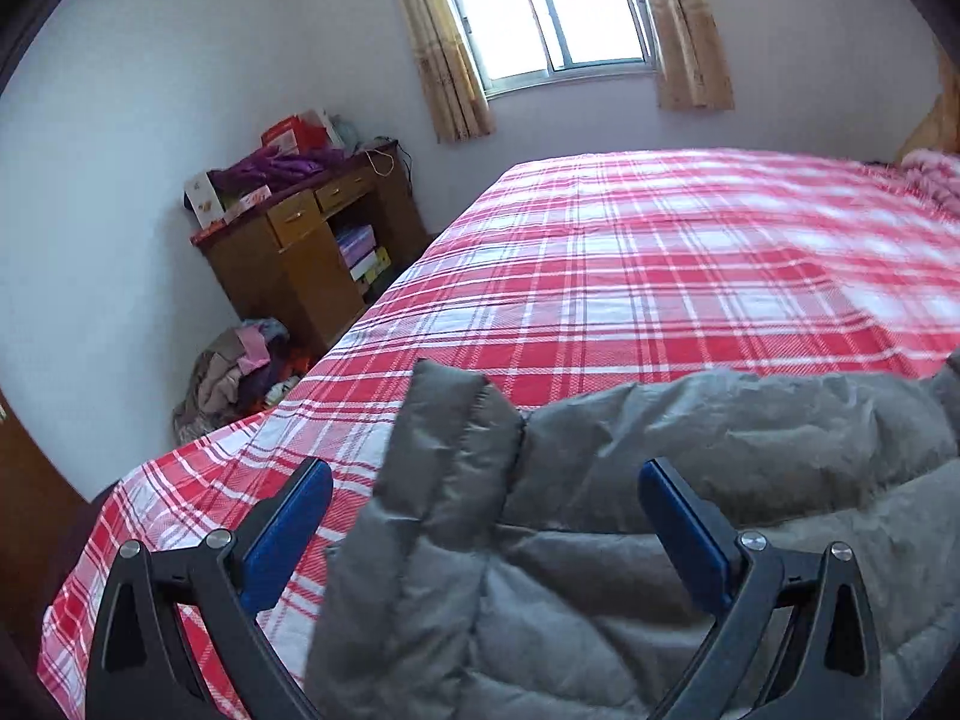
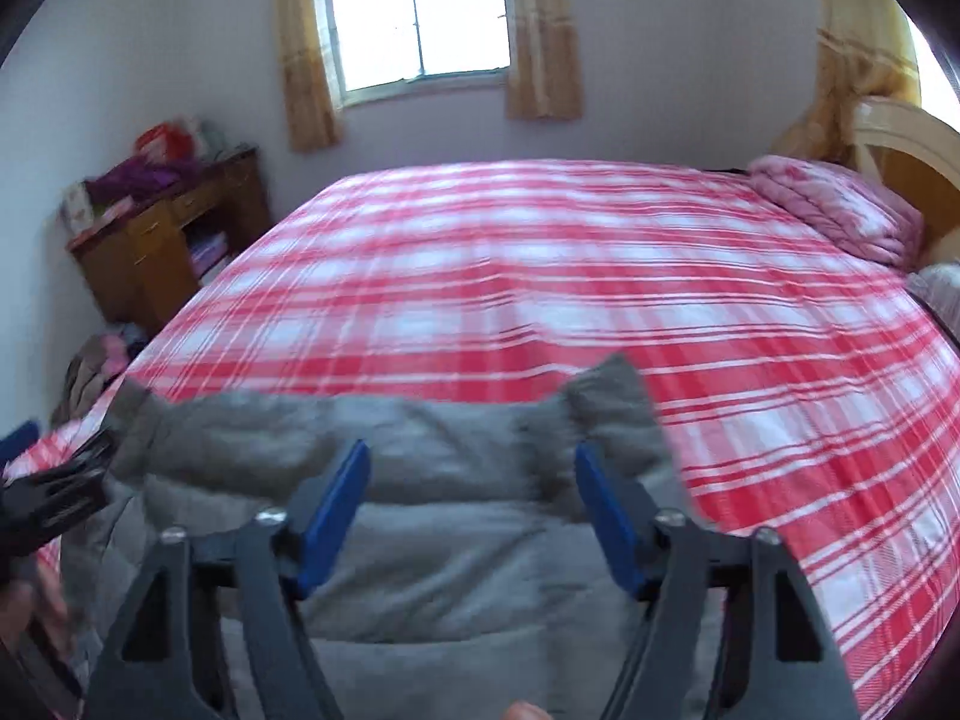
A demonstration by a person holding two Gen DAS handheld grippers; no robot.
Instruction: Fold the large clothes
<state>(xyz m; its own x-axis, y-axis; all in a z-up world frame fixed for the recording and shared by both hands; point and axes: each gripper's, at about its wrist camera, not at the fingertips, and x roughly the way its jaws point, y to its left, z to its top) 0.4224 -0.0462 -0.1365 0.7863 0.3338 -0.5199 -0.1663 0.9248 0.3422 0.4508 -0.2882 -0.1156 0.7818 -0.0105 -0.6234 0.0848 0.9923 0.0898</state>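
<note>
A grey quilted puffer jacket (image 1: 600,540) lies on the near edge of the bed, over a red and white plaid sheet (image 1: 660,276). One folded part of it, ending in a cuff (image 1: 450,402), sticks up toward the far side. My left gripper (image 1: 485,471) hangs just above the jacket with its blue pads wide apart and nothing pressed between them. In the blurred right wrist view the jacket (image 2: 468,570) spreads below my right gripper (image 2: 472,453), whose jaws also stand apart and touch no cloth. A black finger (image 2: 66,480) of the left gripper shows at that view's left edge.
A wooden desk (image 1: 300,252) piled with boxes and purple cloth stands in the far left corner, with a heap of clothes (image 1: 234,378) on the floor by it. A pink folded quilt (image 2: 840,210) and a headboard (image 2: 906,144) are at the right. A curtained window (image 1: 546,6) is in the far wall.
</note>
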